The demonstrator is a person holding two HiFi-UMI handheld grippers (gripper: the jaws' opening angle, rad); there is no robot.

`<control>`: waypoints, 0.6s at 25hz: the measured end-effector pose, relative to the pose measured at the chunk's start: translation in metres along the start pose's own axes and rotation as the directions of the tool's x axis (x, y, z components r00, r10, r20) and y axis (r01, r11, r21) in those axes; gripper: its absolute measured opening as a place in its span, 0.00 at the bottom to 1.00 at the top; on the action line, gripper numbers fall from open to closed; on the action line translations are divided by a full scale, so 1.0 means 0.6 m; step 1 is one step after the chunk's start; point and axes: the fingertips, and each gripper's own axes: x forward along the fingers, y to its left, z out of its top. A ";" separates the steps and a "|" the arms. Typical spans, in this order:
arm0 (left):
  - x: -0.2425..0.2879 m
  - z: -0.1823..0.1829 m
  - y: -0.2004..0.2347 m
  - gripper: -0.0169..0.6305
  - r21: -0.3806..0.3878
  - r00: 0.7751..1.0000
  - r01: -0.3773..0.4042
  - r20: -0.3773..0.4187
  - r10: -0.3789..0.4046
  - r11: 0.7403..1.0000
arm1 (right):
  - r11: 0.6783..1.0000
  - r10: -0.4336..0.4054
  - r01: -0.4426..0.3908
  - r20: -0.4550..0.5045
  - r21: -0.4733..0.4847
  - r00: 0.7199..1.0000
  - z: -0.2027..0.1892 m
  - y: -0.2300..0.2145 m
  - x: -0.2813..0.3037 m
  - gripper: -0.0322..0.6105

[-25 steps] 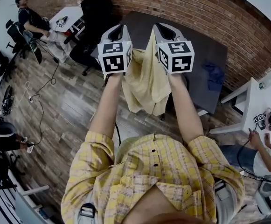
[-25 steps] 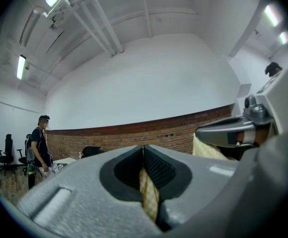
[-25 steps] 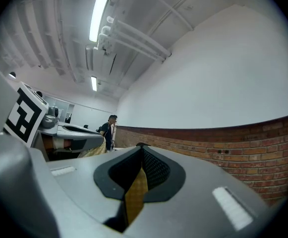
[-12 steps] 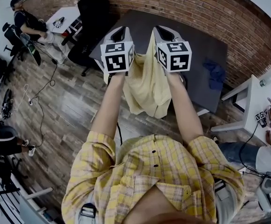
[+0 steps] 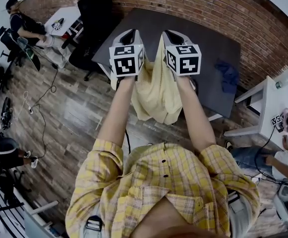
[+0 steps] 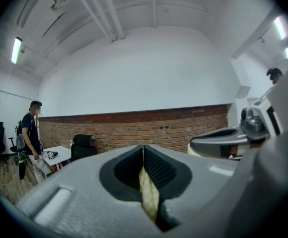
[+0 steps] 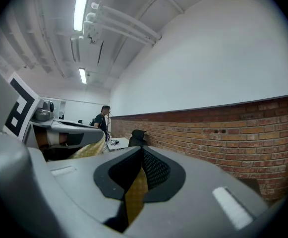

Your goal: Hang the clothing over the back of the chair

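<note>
A pale yellow garment [image 5: 156,95] hangs spread between my two grippers, held up in front of the person's chest above a dark grey table [image 5: 208,43]. The left gripper [image 5: 128,35] is shut on the garment's top edge, and a strip of yellow cloth [image 6: 147,195] shows pinched between its jaws [image 6: 143,150]. The right gripper [image 5: 169,35] is shut on the other top edge, with cloth [image 7: 134,197] between its jaws [image 7: 143,151]. A black office chair [image 5: 95,9] stands past the table's left corner. The garment hides whatever lies straight below it.
A blue cloth [image 5: 228,81] lies on the table's right part. A brick wall [image 5: 223,9] runs behind the table. A white desk [image 5: 59,24] with a person beside it is at the far left. Another white desk [image 5: 277,103] is at the right. Cables trail over the wooden floor [image 5: 59,113].
Both grippers have sunk a little with the garment still pinched between them. The person at the right desk has shifted.
</note>
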 end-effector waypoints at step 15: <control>0.037 -0.048 0.001 0.04 -0.042 0.998 0.033 -0.052 -0.035 0.999 | 0.999 0.010 -0.007 -0.091 0.040 0.996 -0.063 -0.006 0.037 0.07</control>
